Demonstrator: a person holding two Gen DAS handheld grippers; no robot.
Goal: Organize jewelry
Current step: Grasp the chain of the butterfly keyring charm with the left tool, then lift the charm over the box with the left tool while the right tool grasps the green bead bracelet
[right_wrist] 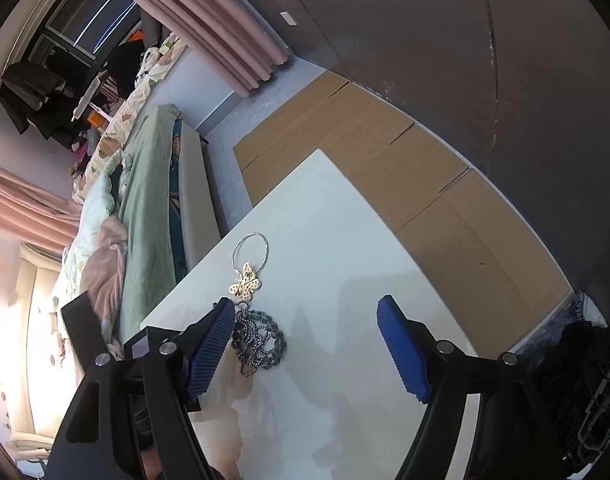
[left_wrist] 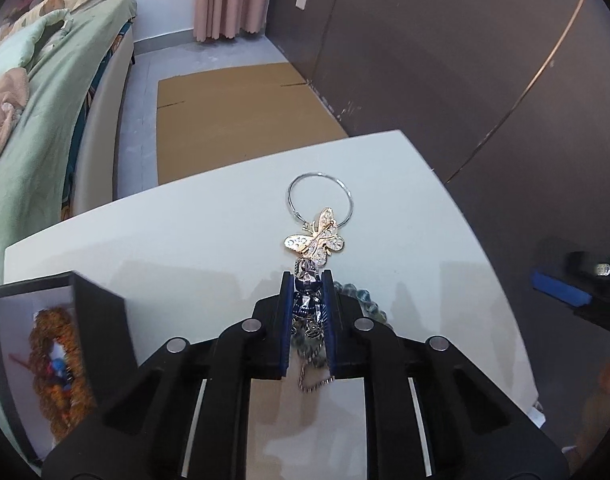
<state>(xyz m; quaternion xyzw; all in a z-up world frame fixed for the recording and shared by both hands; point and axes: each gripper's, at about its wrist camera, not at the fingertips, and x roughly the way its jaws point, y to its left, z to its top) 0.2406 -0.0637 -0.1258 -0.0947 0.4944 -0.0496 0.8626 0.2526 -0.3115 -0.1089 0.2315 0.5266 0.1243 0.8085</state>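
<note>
With our left tongs (left_wrist: 309,292) clamped on a tangled chain (left_wrist: 307,300) at the bench's (left_wrist: 185,220) centre and right tongs (right_wrist: 305,344) apart, lifting may drag the butterfly (left_wrist: 315,240) at twelve o'clock.

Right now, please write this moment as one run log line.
left gripper: shut on dark pendant | right gripper: open, holding nothing | butterfly brooch: on table

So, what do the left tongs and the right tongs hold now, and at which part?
The left tongs are shut on a faceted bead piece from the jewelry pile, gripping it by its sides. The right tongs stand open and hold nothing.
</note>
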